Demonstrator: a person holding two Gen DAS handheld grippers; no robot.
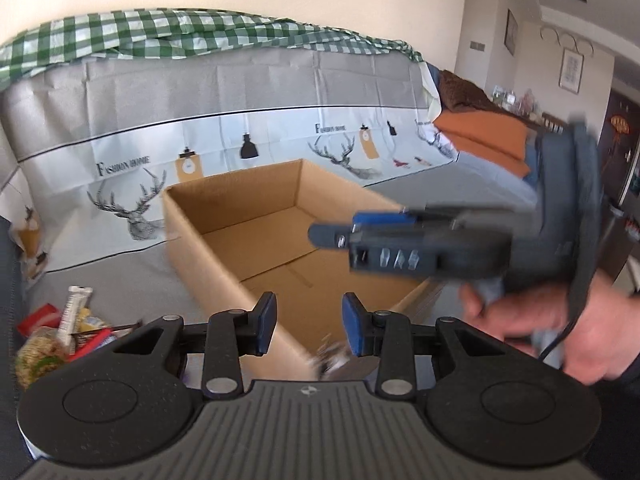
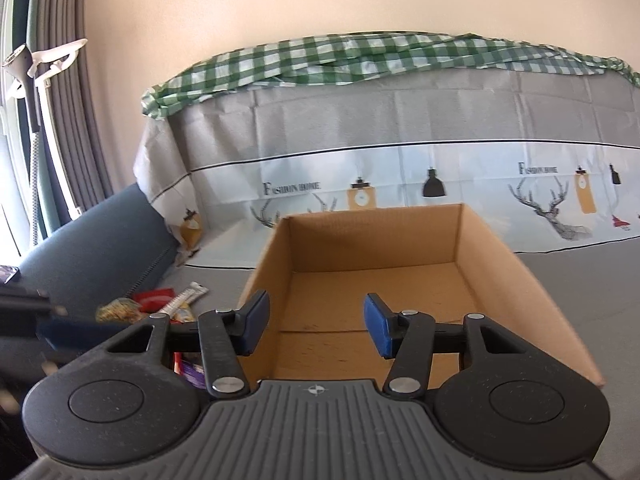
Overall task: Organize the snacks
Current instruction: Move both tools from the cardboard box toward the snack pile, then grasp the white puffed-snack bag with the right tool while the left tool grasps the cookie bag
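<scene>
A gray cover [image 2: 592,300] is lying over the whole work surface, and a printed cloth with deer heads and lamps [image 1: 224,128] is hanging behind it, with a green checked cloth [image 2: 360,56] draped along its top.

On the gray cover a box [image 1: 188,236] is sitting open, its flaps out of the way and its brown floor showing bare in both views. In the right wrist view the box [image 2: 516,280] is lying straight ahead.

To the left of the box, on the gray cover, the snacks [image 1: 60,332] are lying in a loose heap: a red pack, a pale bar standing on end, a bag of yellowish pieces and some darker wrappers. The right wrist view is showing the same snacks [image 2: 152,304] just beside the box's left wall, partly hidden behind the gripper body.

The right gripper [image 1: 340,236] is reaching across above the box in the left wrist view, blurred, with the person's hand [image 1: 560,332] wrapped around its handle. From its own camera the right gripper [image 2: 314,328] is showing its blue pads [image 2: 378,330] set well apart with nothing between them.

The left gripper [image 1: 308,324] is hovering over the box's near corner, its blue pads [image 1: 266,324] likewise standing apart and holding nothing.

Small blurred wrappers [image 1: 332,356] are lying just past the box's near corner, too smeared to identify.
</scene>
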